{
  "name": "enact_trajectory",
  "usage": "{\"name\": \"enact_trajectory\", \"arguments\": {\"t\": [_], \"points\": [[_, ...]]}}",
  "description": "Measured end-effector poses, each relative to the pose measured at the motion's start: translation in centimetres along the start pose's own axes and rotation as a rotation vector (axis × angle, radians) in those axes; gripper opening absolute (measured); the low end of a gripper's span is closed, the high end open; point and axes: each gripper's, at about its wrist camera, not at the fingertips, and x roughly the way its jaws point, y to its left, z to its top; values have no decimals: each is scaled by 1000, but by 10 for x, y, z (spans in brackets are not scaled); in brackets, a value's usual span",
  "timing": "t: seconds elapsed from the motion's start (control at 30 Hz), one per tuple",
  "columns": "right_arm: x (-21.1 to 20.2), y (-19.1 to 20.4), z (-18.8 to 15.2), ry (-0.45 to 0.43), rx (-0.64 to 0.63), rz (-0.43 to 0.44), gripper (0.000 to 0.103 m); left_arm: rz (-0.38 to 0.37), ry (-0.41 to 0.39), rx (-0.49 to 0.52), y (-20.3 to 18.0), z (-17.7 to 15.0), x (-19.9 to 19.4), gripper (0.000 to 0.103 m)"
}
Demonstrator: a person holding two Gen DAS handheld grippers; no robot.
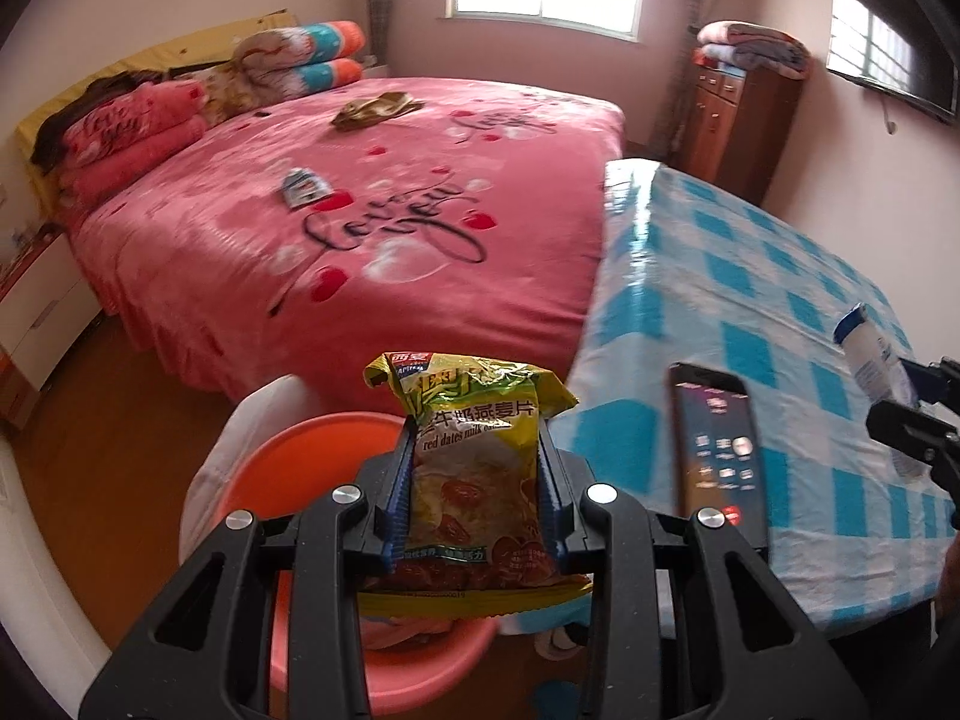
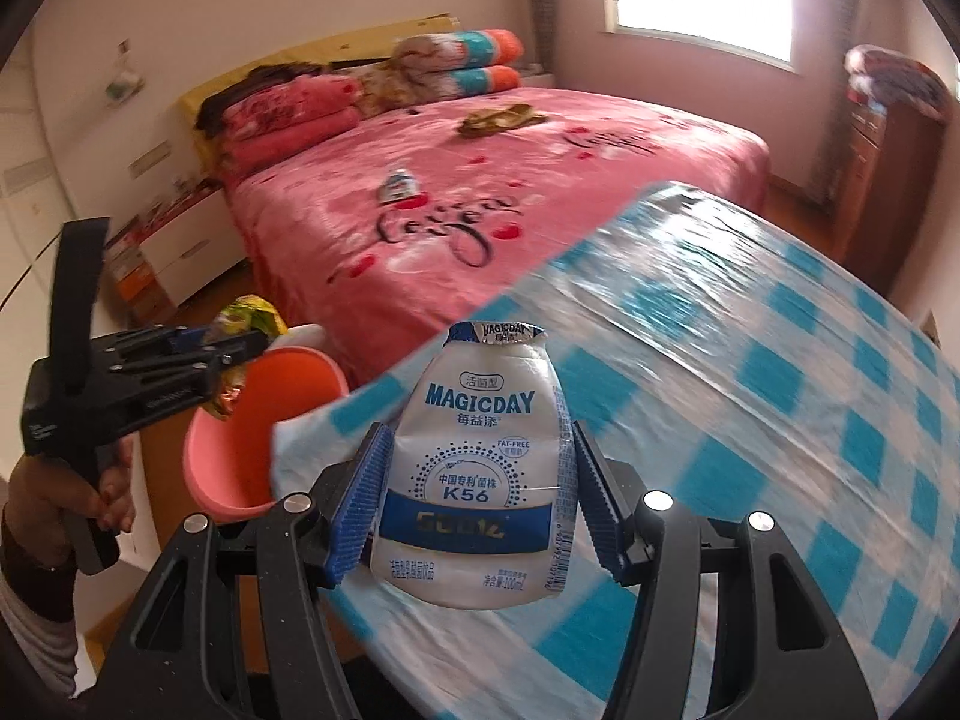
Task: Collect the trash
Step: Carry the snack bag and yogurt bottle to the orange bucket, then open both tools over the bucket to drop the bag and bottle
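Note:
My left gripper (image 1: 477, 462) is shut on a yellow-green oatmeal packet (image 1: 474, 468) and holds it above the orange bin (image 1: 300, 456). My right gripper (image 2: 480, 480) is shut on a white and blue Magicday drink bottle (image 2: 480, 480) above the blue-checked table (image 2: 750, 390). The left gripper (image 2: 240, 348) with its packet (image 2: 249, 315) also shows in the right wrist view, over the orange bin (image 2: 264, 438). The right gripper (image 1: 918, 420) with the bottle (image 1: 870, 348) shows at the right edge of the left wrist view.
A phone (image 1: 717, 450) lies at the edge of the checked table (image 1: 750, 300). A pink bed (image 1: 372, 228) beyond holds a small wrapper (image 1: 305, 185) and a brown wrapper (image 1: 375, 108). A wooden cabinet (image 1: 738, 126) stands by the window. A white cloth (image 1: 240, 420) lies beside the bin.

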Motion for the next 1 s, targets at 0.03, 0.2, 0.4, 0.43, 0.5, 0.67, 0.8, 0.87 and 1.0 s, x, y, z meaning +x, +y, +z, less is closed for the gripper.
{"name": "enact_trajectory", "arguments": {"t": [0.03,0.2,0.4,0.43,0.5,0.67,0.8,0.87,1.0], "points": [[4,7,3,3,-16,11,60,10,3,-6,5,-2,1,36],[22,47,15,25,-103,67,60,47,24,-51,33,-11,8,36],[47,88,25,55,-188,135,60,93,56,-98,62,-20,19,36],[51,94,25,60,-201,145,60,102,61,-105,67,-22,21,36],[56,104,27,68,-221,157,60,111,72,-118,76,-26,24,36],[74,129,28,96,-268,185,60,123,96,-146,90,-34,34,36],[86,141,29,116,-292,198,60,127,110,-161,97,-38,41,36],[93,148,29,127,-302,209,60,129,117,-168,100,-40,44,36],[102,166,26,145,-330,230,61,142,134,-183,107,-43,52,37]]}}
